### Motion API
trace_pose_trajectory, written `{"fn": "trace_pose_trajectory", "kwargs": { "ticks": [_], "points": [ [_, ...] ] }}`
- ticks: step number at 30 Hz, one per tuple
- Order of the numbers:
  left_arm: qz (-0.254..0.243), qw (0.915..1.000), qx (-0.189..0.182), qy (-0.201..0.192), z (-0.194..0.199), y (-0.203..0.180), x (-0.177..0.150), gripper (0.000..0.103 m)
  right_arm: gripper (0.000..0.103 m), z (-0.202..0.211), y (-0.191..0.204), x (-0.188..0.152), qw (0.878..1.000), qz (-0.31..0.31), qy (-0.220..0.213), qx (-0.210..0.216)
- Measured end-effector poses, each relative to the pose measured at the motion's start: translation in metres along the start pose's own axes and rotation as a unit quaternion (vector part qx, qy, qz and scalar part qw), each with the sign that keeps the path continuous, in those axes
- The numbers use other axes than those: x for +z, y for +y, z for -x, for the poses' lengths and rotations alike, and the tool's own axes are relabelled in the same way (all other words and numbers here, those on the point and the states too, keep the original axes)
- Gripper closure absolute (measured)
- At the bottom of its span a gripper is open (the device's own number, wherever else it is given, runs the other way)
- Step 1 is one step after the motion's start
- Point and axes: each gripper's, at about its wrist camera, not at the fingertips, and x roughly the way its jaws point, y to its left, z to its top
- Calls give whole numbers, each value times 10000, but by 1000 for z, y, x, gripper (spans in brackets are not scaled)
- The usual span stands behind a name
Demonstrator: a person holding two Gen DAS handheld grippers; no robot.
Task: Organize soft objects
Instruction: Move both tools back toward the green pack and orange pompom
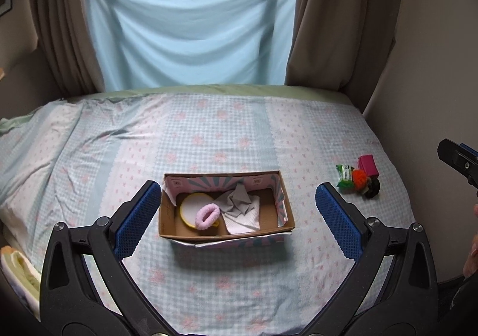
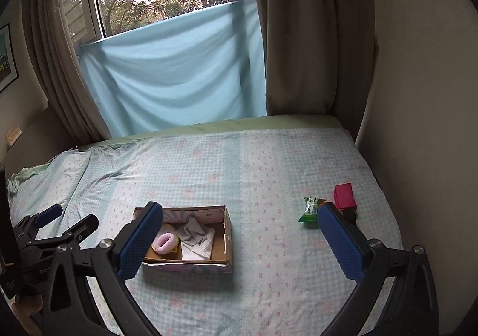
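Both grippers empty above the bed, box partly filled

Our left gripper [image 1: 239,213] is spread wide and holds nothing; straight ahead between its fingers sits the cardboard box [image 1: 285,210], already containing a pink scrunchie [image 1: 206,216], a yellow round pad [image 1: 191,207], a grey cloth [image 1: 236,201] and a white cloth [image 1: 243,221]. Our right gripper [image 2: 239,239] is also spread and empty. Ahead by its right finger, a green packet [image 2: 310,210], a magenta pouch [image 2: 344,196], an orange pompom [image 1: 360,177] and a black item [image 1: 373,186] remain unsorted, we judge.
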Motion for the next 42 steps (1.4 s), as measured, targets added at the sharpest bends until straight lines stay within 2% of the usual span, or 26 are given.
{"fn": "trace_pose_trajectory", "kwargs": {
  "ticks": [6,11,15,21,25,30,37,42],
  "points": [
    [-80,9998,-206,-21,-8,-50,4,0,0,14,-60,-5,9991,-288,-150,-284],
    [-148,9990,-399,97,-31,-97,3,0,0,16,-111,-6,9974,-464,-219,-505],
    [-153,9983,-520,213,-55,-135,5,0,0,6,-149,-9,9970,-473,-215,-574],
    [-164,9966,-689,420,-103,-190,12,0,0,-28,-204,-13,9980,-445,-111,-442],
    [-174,9945,-788,660,-150,-222,17,0,0,-60,-237,-19,9983,-401,47,-415],
    [-163,9892,-897,1150,-225,-255,18,0,0,-109,-270,-34,9984,-352,309,-310],
    [-336,9757,-1018,1910,-337,-292,6,0,0,-191,-309,-65,9963,-294,773,-237],
    [-538,9605,-1137,2482,-417,-315,-12,1,0,-244,-328,-89,9943,-273,1019,-152]
  ]
}}
